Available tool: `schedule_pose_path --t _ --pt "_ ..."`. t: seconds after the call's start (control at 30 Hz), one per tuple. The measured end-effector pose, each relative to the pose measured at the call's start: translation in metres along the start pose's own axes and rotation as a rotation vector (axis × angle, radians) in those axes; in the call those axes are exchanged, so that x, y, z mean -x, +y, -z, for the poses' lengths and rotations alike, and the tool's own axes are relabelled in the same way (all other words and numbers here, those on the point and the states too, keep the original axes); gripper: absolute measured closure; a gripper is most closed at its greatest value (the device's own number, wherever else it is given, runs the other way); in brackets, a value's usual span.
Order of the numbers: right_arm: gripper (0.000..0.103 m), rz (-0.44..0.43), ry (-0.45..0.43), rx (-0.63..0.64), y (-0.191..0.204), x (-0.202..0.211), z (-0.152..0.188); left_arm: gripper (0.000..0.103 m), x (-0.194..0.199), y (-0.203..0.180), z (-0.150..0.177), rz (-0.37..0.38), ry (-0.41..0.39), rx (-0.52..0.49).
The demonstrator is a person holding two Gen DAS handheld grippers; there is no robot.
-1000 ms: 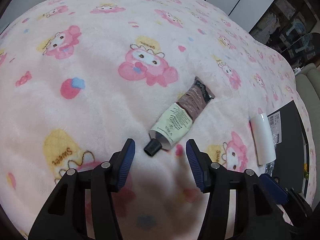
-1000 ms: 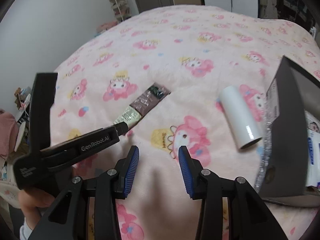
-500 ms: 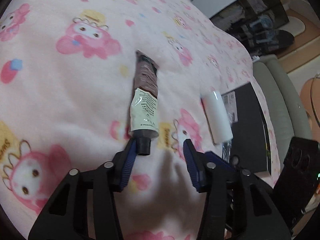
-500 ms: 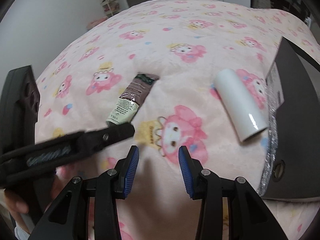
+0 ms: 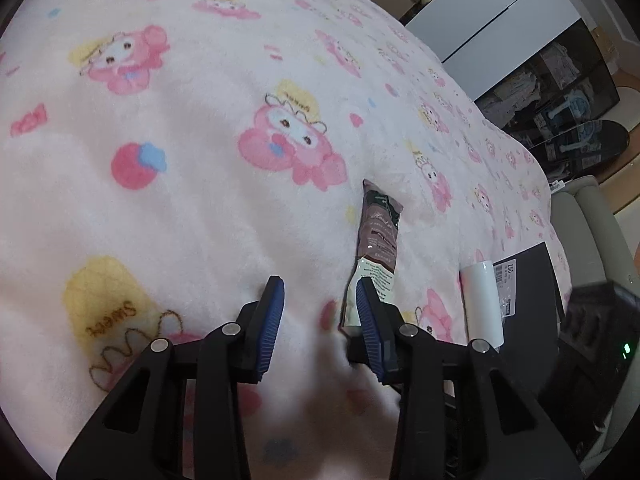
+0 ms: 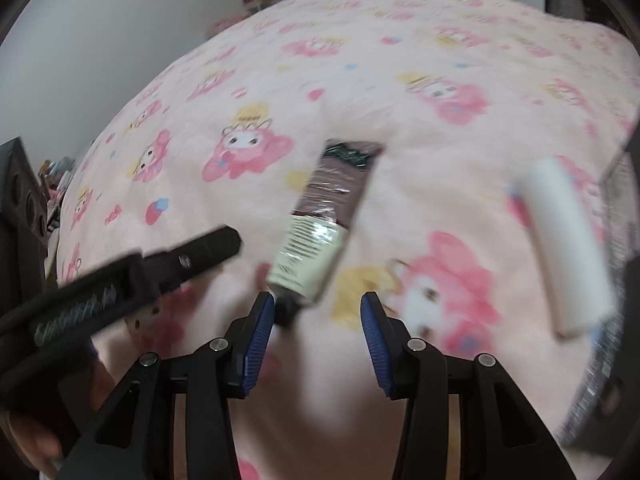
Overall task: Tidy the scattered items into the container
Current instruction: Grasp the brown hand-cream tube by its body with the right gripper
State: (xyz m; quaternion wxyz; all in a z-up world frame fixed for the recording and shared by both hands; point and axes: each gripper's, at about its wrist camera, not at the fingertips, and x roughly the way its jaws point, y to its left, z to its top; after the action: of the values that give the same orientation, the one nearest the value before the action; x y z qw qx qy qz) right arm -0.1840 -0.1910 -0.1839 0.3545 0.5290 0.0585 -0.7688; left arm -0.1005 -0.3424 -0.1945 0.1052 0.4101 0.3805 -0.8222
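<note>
Your tube lies flat on the bed, long axis running away from you, cap end nearest, crimped end pointing up the blanket. In the left wrist view it sits off to the right of the left gripper: the tube's lower end is tucked behind the right finger, not between the 2 fingers, which stand apart on nothing. Your right gripper looks better lined up: fingers apart, empty, and the cap sits just by its left finger, the body slanting up and to the right. That view is blurred, so contact I can't call. The roll lies further right, next to the black box at the bed's right edge. Both tube and roll are outside the box.
</note>
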Motion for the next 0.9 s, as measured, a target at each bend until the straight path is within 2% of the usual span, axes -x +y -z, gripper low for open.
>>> schedule_pose_path --t 0.1,0.13,0.27,0.4,0.57,0.73,0.9 --pt "0.065 -0.041 0.026 -0.021 -0.003 -0.017 -0.002 0.066 -0.014 -0.009 0.003 0.003 0.026 -0.015" --pt "0.073 -0.047 0.026 -0.027 -0.004 -0.02 -0.001 0.069 -0.015 -0.011 0.004 0.012 0.027 -0.017" --pt "0.073 -0.078 -0.005 -0.051 -0.011 -0.005 0.012 0.072 -0.019 -0.023 0.011 0.074 0.042 -0.029" --pt "0.074 -0.078 -0.004 -0.048 -0.022 0.029 0.045 0.072 -0.015 -0.037 0.02 0.105 0.057 -0.075" --pt "0.074 -0.077 -0.002 -0.044 -0.037 0.071 0.087 0.072 -0.019 -0.061 0.05 0.159 0.158 -0.135" --pt "0.075 -0.055 0.005 -0.049 -0.058 0.1 0.13 0.07 -0.027 -0.095 0.092 0.129 0.233 -0.239" --pt "0.075 -0.028 -0.019 -0.106 -0.078 0.121 0.157 0.069 -0.023 -0.1 0.111 0.162 0.266 -0.223"
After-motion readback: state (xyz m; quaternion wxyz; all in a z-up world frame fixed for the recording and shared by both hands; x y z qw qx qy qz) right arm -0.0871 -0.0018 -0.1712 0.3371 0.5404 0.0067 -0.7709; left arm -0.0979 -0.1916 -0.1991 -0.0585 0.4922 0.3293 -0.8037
